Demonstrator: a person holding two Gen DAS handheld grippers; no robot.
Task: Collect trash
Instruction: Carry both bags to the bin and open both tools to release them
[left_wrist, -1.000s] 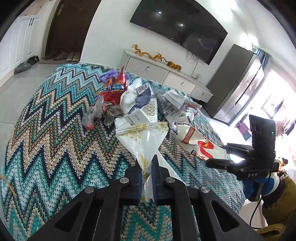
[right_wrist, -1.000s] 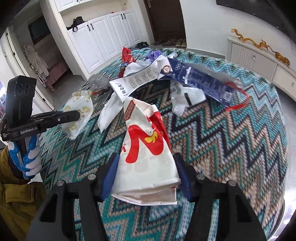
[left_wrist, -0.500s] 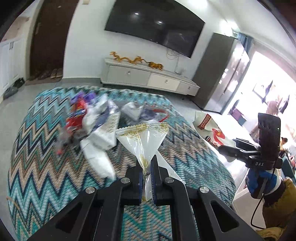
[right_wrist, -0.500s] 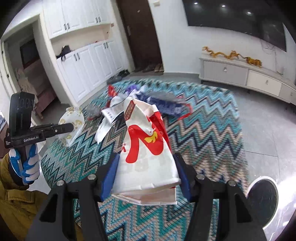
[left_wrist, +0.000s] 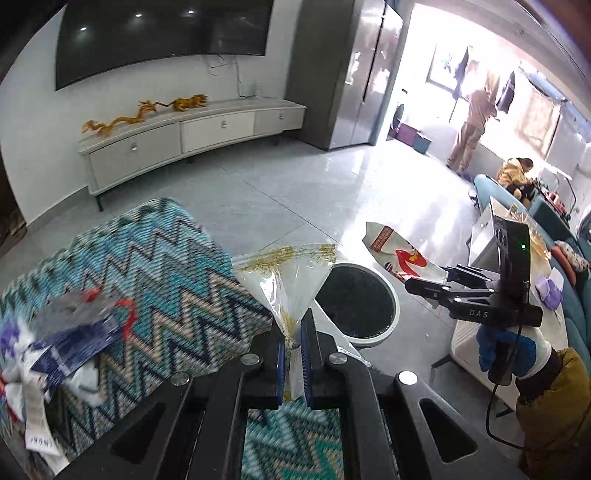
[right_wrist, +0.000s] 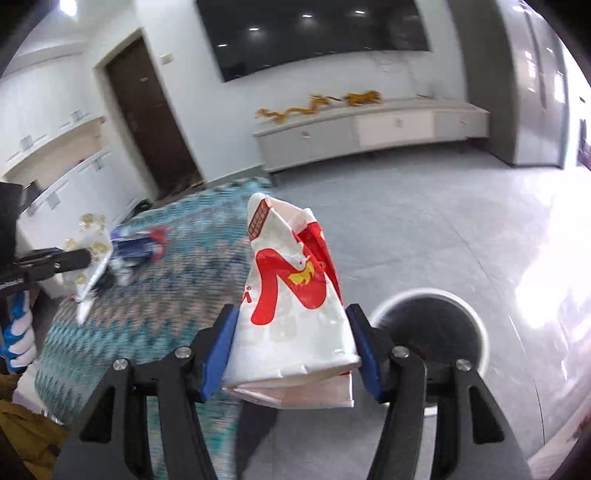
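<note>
My left gripper (left_wrist: 291, 334) is shut on a clear plastic bag with gold print (left_wrist: 286, 273), held in the air past the table's edge. My right gripper (right_wrist: 291, 332) is shut on a white and red paper bag (right_wrist: 291, 295); that bag also shows in the left wrist view (left_wrist: 400, 256). A round white-rimmed trash bin with a dark inside (left_wrist: 356, 301) stands on the floor just beyond both bags; in the right wrist view the bin (right_wrist: 439, 328) is at the lower right. More wrappers (left_wrist: 70, 332) lie on the zigzag tablecloth (left_wrist: 166, 273).
A low white TV cabinet (left_wrist: 184, 136) with gold dragon figures stands along the far wall under a large TV. A grey fridge (left_wrist: 343, 70) is at the back. A white side table (left_wrist: 484, 240) and a teal sofa are at the right. People stand in the bright far room.
Both grippers have swung right, away from the table and toward the floor, carrying their bags. The trash bin has come into view under them. The trash pile has slid to the left edge.
</note>
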